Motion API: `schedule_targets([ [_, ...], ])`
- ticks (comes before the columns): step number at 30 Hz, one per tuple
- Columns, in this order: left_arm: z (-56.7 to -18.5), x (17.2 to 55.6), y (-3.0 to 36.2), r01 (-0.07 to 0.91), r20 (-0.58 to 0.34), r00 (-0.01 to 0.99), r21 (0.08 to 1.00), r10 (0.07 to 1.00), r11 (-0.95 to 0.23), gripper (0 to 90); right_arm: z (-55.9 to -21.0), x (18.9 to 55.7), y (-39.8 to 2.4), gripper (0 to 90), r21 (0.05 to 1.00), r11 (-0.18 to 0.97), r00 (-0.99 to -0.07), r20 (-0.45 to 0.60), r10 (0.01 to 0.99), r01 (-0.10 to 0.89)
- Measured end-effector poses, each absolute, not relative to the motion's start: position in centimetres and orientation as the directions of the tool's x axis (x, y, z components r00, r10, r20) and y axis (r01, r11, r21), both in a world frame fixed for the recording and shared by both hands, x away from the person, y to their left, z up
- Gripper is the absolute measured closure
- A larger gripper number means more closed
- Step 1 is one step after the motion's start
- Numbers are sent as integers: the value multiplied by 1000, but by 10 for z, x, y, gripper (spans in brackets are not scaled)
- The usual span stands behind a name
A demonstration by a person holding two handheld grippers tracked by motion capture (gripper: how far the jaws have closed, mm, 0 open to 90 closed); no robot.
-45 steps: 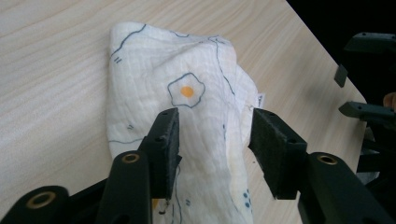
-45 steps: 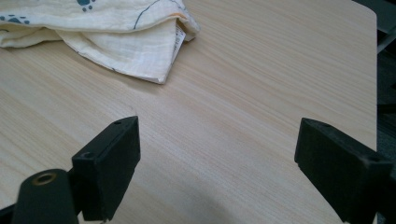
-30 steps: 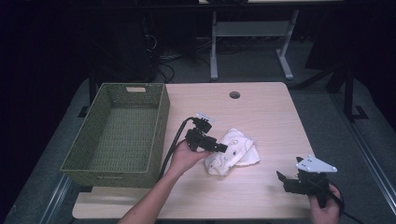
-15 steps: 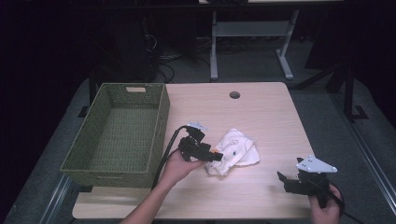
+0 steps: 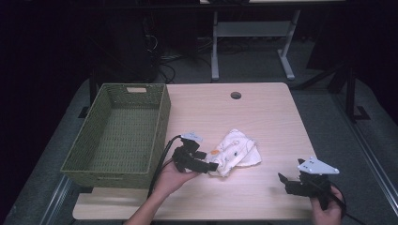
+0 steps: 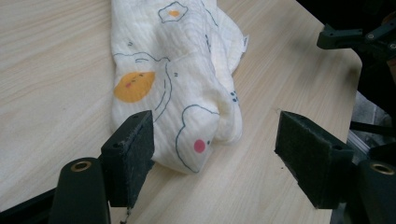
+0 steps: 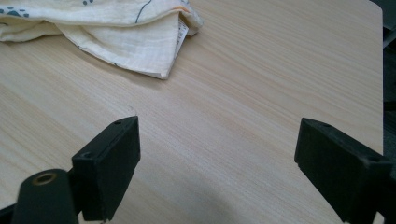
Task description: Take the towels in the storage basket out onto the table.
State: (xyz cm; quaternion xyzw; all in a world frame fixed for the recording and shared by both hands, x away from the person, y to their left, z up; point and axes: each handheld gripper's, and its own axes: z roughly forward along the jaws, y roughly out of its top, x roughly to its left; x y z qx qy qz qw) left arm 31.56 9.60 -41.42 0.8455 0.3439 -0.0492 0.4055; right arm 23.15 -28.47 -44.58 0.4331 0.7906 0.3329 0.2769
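The basket [image 5: 119, 133] stands on the left part of the table [image 5: 263, 117]. The cloth [image 5: 236, 151] lies near the centre, right of the basket. The left gripper [image 5: 211, 166] is at the cloth's lower left end, and the right gripper [image 5: 284, 182] is at the lower right of the frame, apart from the cloth.

Quick count from my side: 1 table [image 5: 263, 122], light wood, w/ 1 round cable hole [image 5: 235, 95] at approx 12 o'clock. 1 green woven basket [image 5: 162, 124] at 9 o'clock. 1 cloth [image 5: 237, 151], cream w/ printed shapes, roughly table centre; on it I count 2 orange blobs and 1 pink dot in my left gripper view. 2 grippers: my left gripper [image 5: 211, 167] at 6 o'clock, my right gripper [image 5: 282, 180] at 4 o'clock, 2 jaws each, spread apart. 2 hands of mine.
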Motion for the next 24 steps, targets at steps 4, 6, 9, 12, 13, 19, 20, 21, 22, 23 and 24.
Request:
schedule_targets([
  [4, -415, 307, 99, 611, -357, 766, 662, 534, -434, 278, -446, 231, -285, 139, 765, 404, -472, -149, 869, 502],
  [6, -417, 301, 103, 626, -404, 762, 658, 506, -418, 276, -446, 231, -285, 139, 764, 401, -468, -148, 871, 506],
  [9, -418, 295, 106, 615, -379, 769, 660, 515, -432, 274, -447, 231, -285, 139, 764, 399, -467, -146, 872, 507],
  [12, -421, 292, 112, 621, -389, 764, 658, 514, -425, 273, -447, 230, -285, 139, 762, 401, -468, -147, 872, 508],
  [13, -421, 291, 114, 620, -388, 764, 660, 515, -423, 273, -447, 230, -285, 139, 763, 400, -466, -146, 872, 508],
  [19, -419, 282, 120, 614, -387, 769, 670, 509, -418, 273, -448, 230, -285, 139, 758, 397, -461, -145, 876, 517],
  [20, -418, 280, 121, 610, -382, 772, 672, 508, -421, 273, -449, 230, -285, 139, 759, 397, -461, -145, 875, 516],
  [21, -418, 278, 122, 604, -373, 775, 673, 510, -427, 273, -449, 230, -285, 139, 758, 399, -462, -146, 875, 516],
  [22, -418, 275, 123, 599, -361, 779, 673, 513, -434, 273, -449, 230, -285, 139, 759, 399, -463, -146, 874, 515],
  [23, -418, 273, 125, 593, -352, 783, 673, 513, -443, 273, -449, 230, -285, 139, 759, 399, -463, -146, 874, 515],
  [24, -419, 272, 126, 595, -357, 782, 674, 511, -439, 273, -449, 230, -285, 139, 759, 398, -462, -145, 875, 516],
])
